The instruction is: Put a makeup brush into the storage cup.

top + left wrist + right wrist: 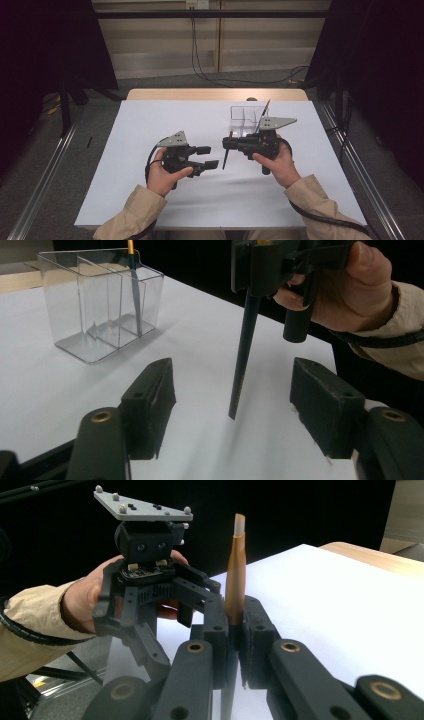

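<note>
My right gripper (227, 144) is shut on a paintbrush (235, 575), held upright with its golden ferrule and pale flat tip up. The brush's dark handle (242, 365) hangs down, its end just above the white table top. My left gripper (207, 156) stands open a little to the left, facing the right one. In the left gripper view its two jaws flank the handle's lower end without touching it. A clear divided holder (244, 120) stands behind the right gripper, with a second brush (264, 109) leaning in it.
A white sheet (150, 125) covers the table; bare wood shows along the far edge (215, 94). Black cables trail from both grippers over the near edge. Dark curtains and metal rails flank the table on both sides.
</note>
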`<state>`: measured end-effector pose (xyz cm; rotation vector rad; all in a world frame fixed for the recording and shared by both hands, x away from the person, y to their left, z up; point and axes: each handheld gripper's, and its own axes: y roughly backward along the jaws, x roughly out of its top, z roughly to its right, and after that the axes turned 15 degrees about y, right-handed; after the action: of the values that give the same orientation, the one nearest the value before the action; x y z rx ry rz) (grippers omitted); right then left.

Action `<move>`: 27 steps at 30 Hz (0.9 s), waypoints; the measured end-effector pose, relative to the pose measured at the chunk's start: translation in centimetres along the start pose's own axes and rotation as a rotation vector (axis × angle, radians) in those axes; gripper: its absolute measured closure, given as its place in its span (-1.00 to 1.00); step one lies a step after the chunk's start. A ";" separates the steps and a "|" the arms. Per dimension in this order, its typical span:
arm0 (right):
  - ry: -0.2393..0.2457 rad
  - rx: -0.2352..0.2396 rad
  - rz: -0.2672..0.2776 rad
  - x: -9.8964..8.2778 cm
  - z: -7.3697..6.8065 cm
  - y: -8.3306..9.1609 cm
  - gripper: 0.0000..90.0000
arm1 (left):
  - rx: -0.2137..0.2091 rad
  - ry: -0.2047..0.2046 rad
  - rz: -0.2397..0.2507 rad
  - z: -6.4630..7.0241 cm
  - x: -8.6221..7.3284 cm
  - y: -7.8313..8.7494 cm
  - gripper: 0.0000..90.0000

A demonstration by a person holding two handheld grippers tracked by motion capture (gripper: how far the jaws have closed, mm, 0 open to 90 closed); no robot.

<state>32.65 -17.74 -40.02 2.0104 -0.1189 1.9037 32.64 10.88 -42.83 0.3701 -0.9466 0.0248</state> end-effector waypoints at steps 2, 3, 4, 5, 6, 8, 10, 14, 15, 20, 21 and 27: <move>0.002 0.000 -0.002 0.0 0.0 0.1 0.87 | 0.006 -0.003 0.002 0.0 0.0 0.3 -0.31; 0.003 -0.001 0.002 0.0 0.1 0.2 0.87 | 0.000 0.002 0.006 0.0 0.0 0.5 -0.33; 0.003 -0.003 0.000 0.0 0.1 0.3 0.87 | 0.001 0.003 0.007 0.0 -0.1 0.7 -0.35; 0.003 -0.003 0.000 0.0 0.1 0.3 0.87 | 0.003 -0.001 0.014 0.0 -0.1 0.8 -0.35; 0.000 -0.004 -0.001 0.0 0.1 0.4 0.87 | -0.002 -0.009 0.023 -0.1 -0.1 1.0 -0.40; 0.002 -0.005 0.000 -0.1 0.2 0.5 0.87 | -0.004 -0.006 0.037 -0.1 -0.2 1.4 -0.41; 0.003 -0.009 -0.001 -0.2 0.2 0.7 0.87 | 0.004 -0.016 0.047 -0.1 -0.1 1.7 -0.51; 0.007 -0.011 -0.001 -0.2 0.2 0.8 0.87 | 0.019 -0.029 0.071 0.0 -0.1 2.4 -0.61; 0.005 -0.012 -0.002 -0.2 0.2 0.8 0.87 | 0.025 -0.028 0.068 -0.1 -0.1 2.5 -0.64; 0.009 -0.011 -0.005 -0.2 0.2 1.0 0.87 | 0.035 -0.029 0.088 0.0 -0.2 3.0 -0.78; 0.011 -0.012 -0.006 -0.2 0.2 1.0 0.87 | 0.035 -0.025 0.086 0.0 -0.2 3.2 -0.80; 0.013 -0.015 -0.012 -0.2 0.3 1.0 0.87 | 0.052 -0.027 0.091 -0.4 -0.5 4.0 -0.92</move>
<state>32.55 -18.83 -40.00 1.9843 -0.1170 1.9033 31.88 14.86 -42.25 0.3757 -0.9905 0.1283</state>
